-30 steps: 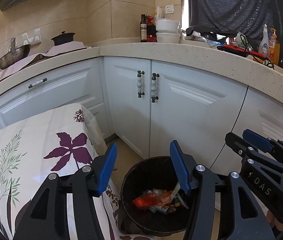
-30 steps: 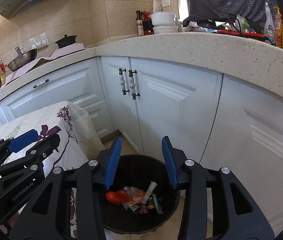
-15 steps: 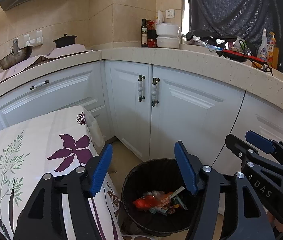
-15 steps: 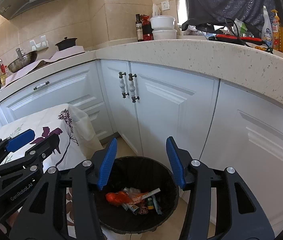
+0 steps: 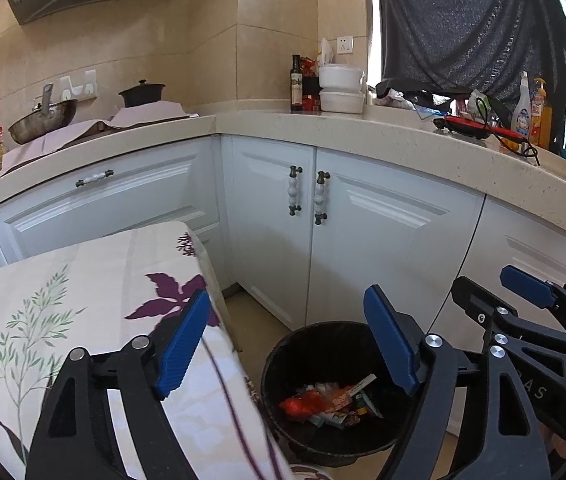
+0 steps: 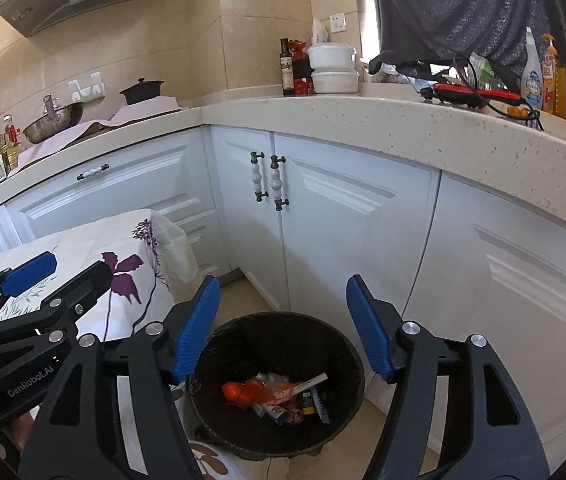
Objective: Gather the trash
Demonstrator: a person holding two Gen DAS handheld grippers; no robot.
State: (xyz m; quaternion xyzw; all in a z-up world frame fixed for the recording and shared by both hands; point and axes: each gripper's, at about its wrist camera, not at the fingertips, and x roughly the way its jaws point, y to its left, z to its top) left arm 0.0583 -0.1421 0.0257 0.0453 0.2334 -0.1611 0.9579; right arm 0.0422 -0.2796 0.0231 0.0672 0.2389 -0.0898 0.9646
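Observation:
A black trash bin (image 5: 303, 344) (image 6: 239, 328) stands on the floor in front of the white corner cabinets. Several wrappers (image 5: 329, 398) (image 6: 279, 394), one of them red-orange, lie at its bottom. My left gripper (image 5: 289, 344) hangs above the bin's near rim, its jaws opening with nothing between the blue pads. My right gripper (image 6: 283, 328) hovers over the bin as well, jaws opening and empty. Each gripper also shows at the edge of the other's view: the right gripper (image 5: 495, 296) on the right, the left gripper (image 6: 63, 268) on the left.
A table with a floral cloth (image 5: 83, 292) (image 6: 123, 248) stands close to the bin's left. White cabinet doors (image 5: 363, 240) rise behind the bin under a speckled counter (image 5: 403, 148). Bottles, stacked white containers (image 5: 341, 90), a wok and a pot sit on the counter.
Both grippers have opened wider and drawn back and a little up from the bin. The trash in the bin lies as before.

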